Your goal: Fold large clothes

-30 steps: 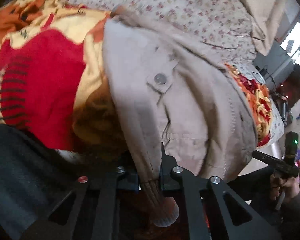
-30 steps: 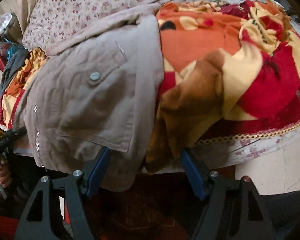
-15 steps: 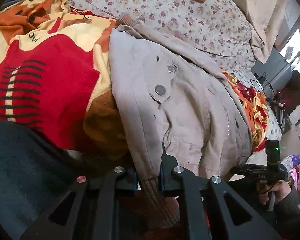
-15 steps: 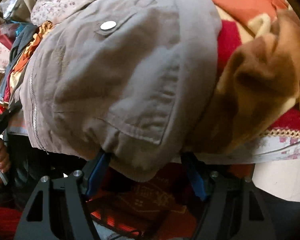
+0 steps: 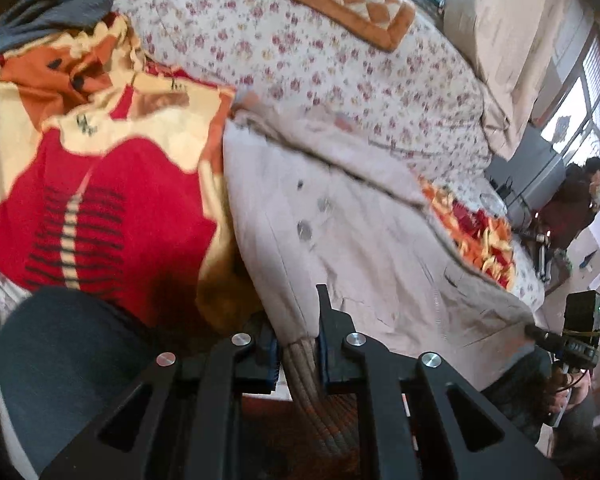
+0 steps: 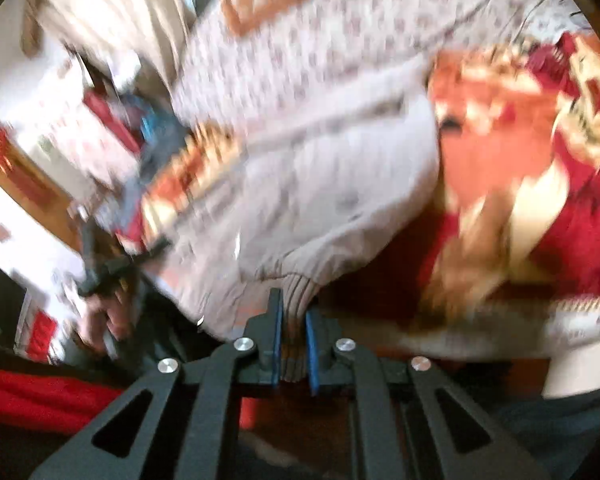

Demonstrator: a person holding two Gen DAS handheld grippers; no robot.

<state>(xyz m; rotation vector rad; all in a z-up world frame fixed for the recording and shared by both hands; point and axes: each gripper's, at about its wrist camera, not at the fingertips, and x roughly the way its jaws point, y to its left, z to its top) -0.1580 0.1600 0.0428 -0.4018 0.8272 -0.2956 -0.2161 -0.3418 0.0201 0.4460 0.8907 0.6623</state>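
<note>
Beige jacket (image 5: 364,248) lies spread over the red blanket (image 5: 112,216), body running away from both claws toward the floral quilt (image 5: 340,64). Left gripper (image 5: 298,354) is clamped on the ribbed hem at the near edge. Right gripper (image 6: 292,346) likewise pinches ribbing, apparently the same hem, though blur obscures it. Both corners are equally near.

We see the right gripper (image 6: 293,330) clamped on the ribbed hem of the beige jacket (image 6: 332,184). The jacket lies across a red-and-orange blanket (image 6: 540,184). The view is motion-blurred.
</note>
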